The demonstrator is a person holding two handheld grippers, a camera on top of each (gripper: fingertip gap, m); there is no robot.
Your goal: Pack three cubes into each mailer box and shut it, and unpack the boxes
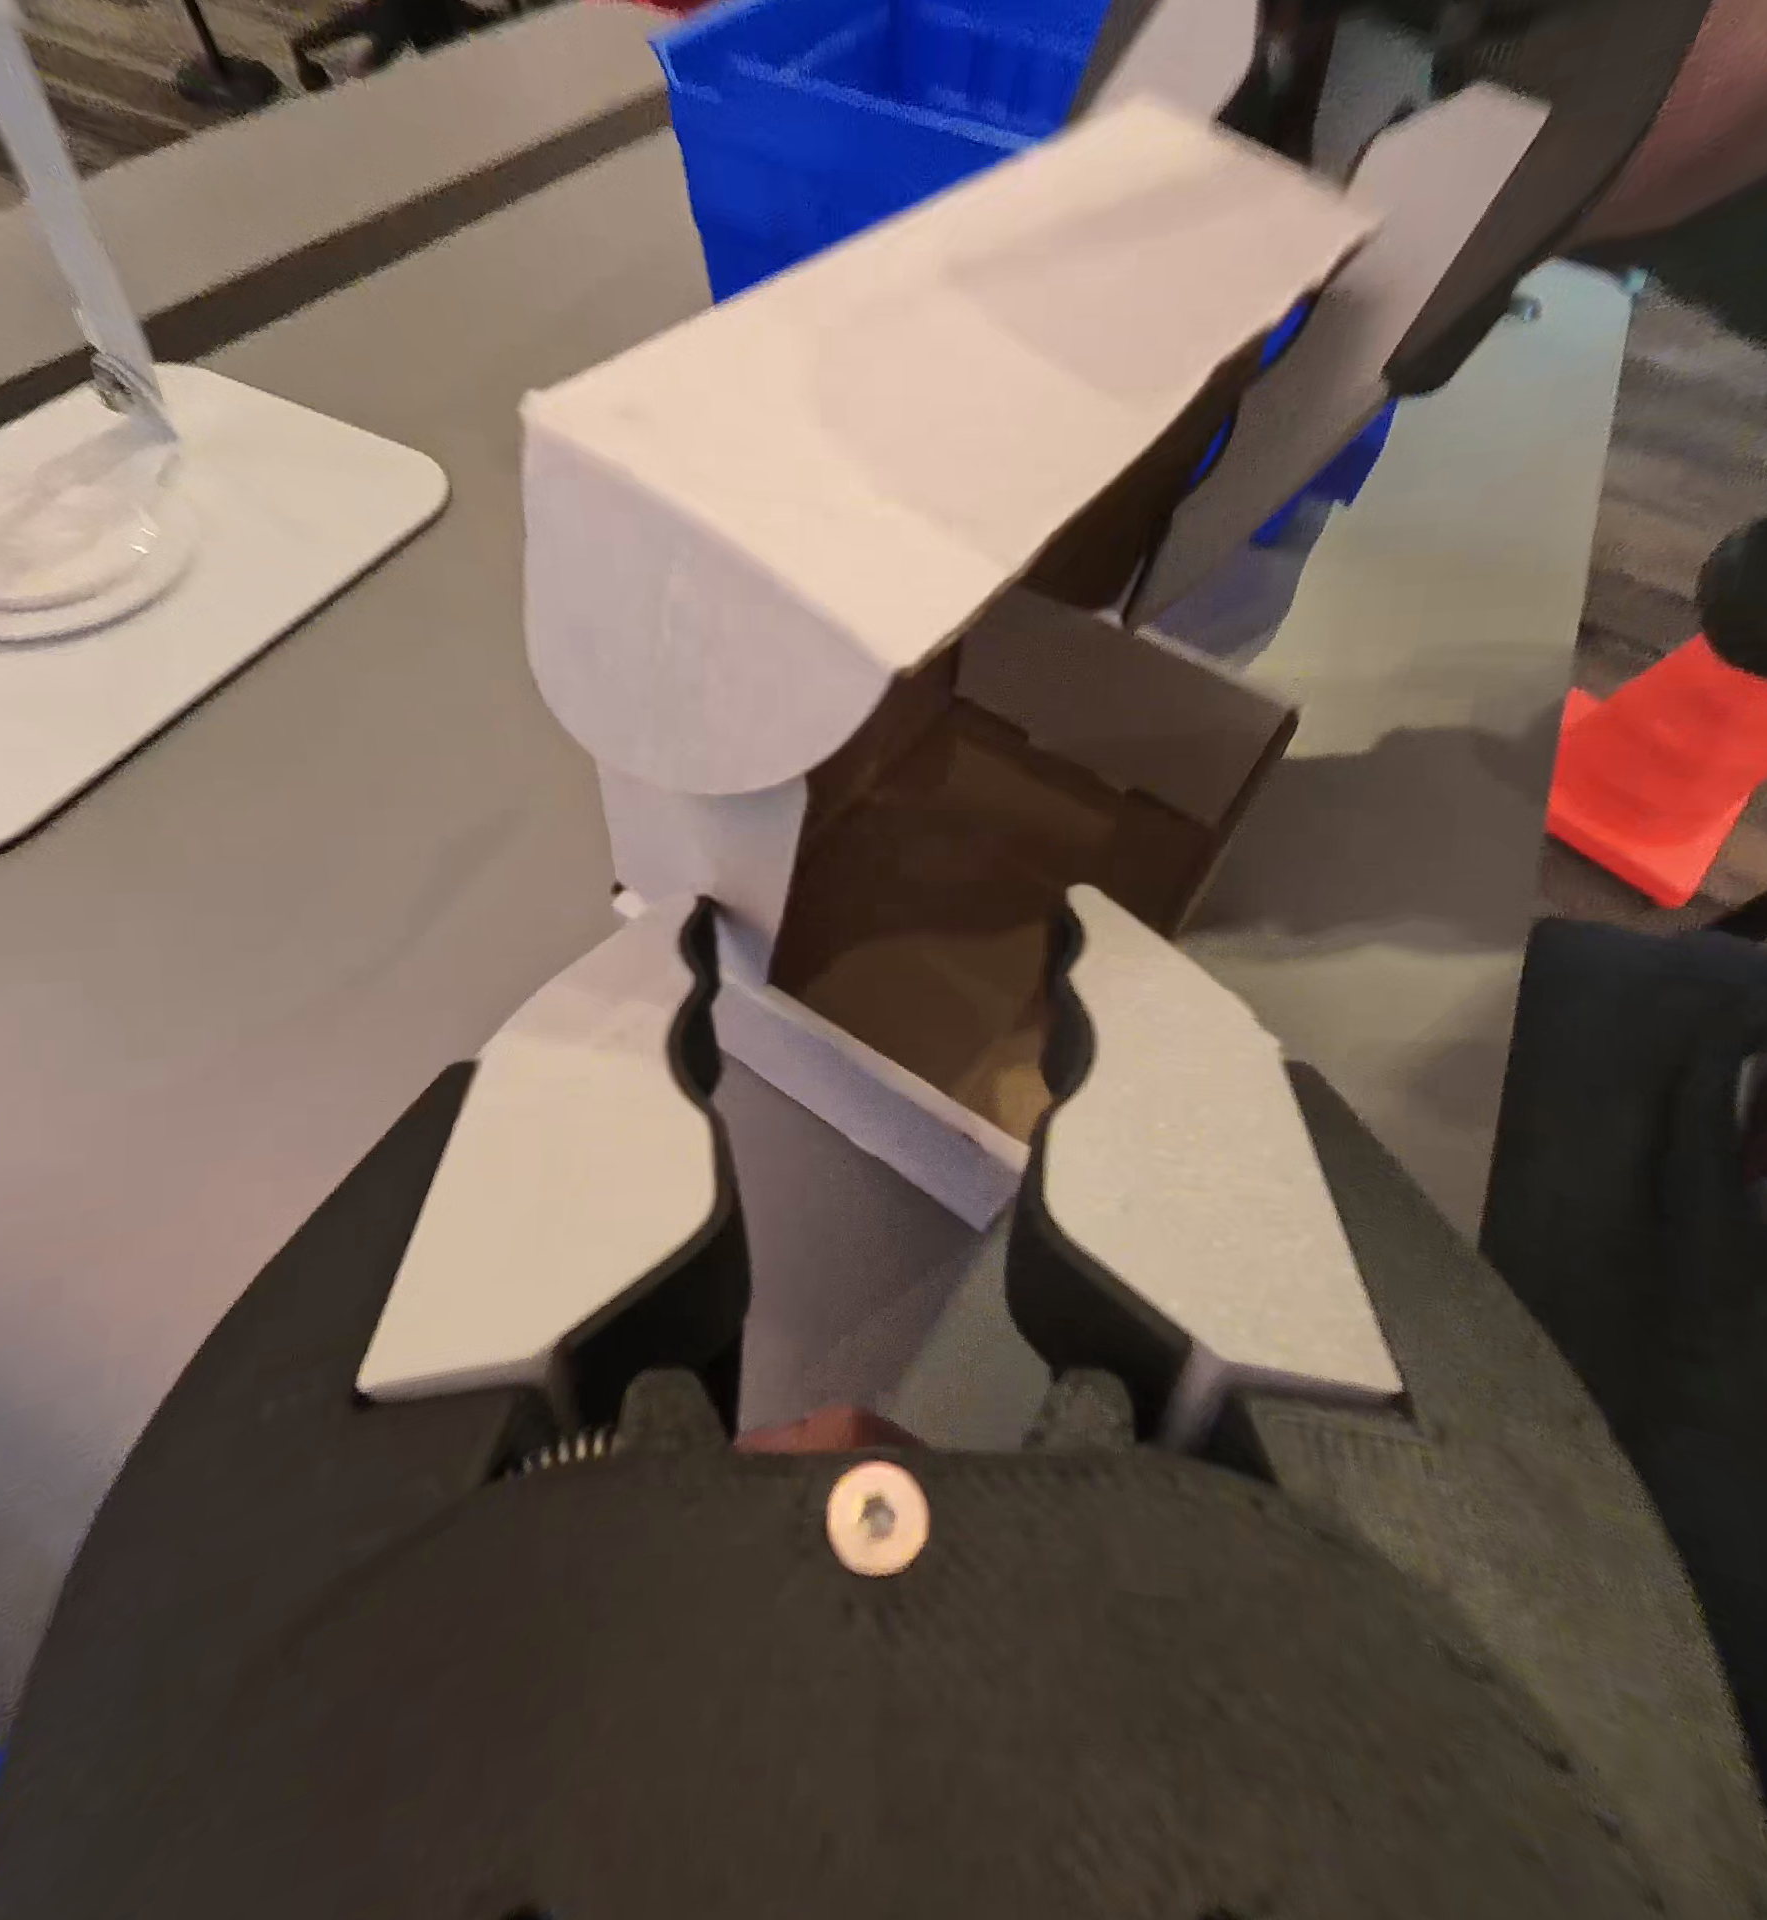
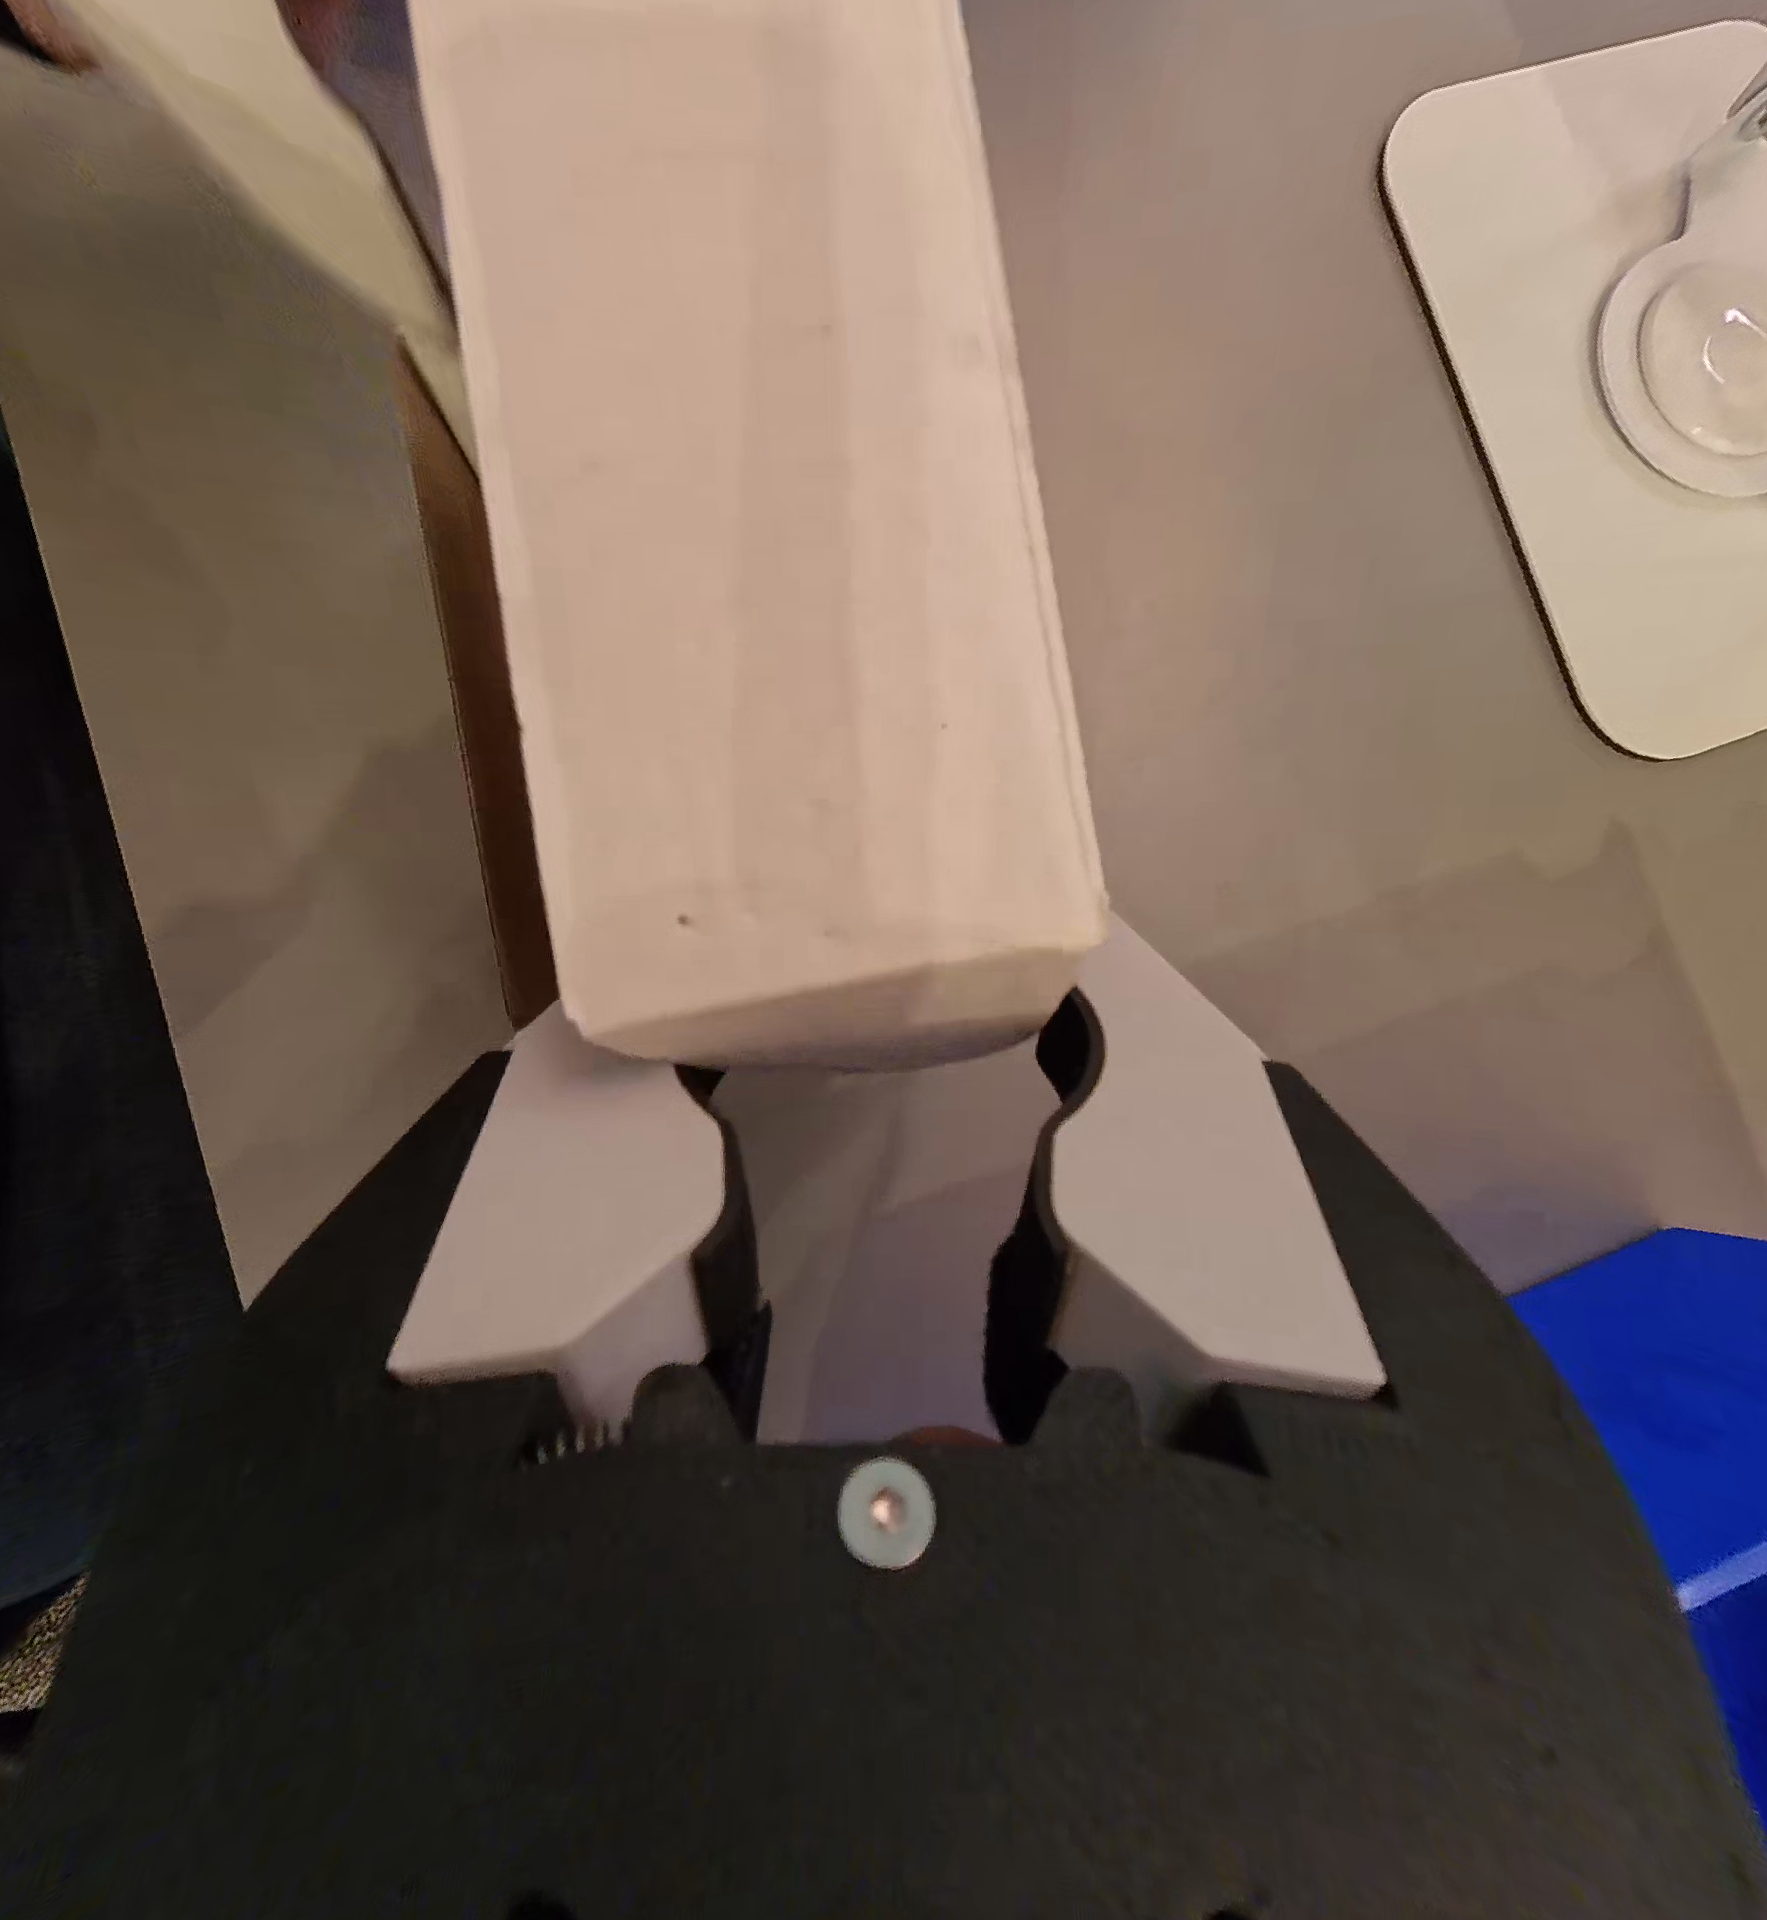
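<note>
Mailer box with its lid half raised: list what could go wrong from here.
1. The left tool straddles the mailer box front corner with jaws apart, so the box could slide or tip.
2. The lid hangs half open; the right tool, open at its edge, may lose it.
3. The blue bin stands close behind and could get bumped.

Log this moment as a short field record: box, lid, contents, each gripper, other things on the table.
box: white mailer box, brown inside, on the grey table
lid: lid raised, half open
contents: no cubes visible inside; view is blurred
left gripper: left gripper open, at the box's near front wall
right gripper: right gripper open, at the lid's edge
other: blue bin behind the box; white stand base; red piece to the right
</note>
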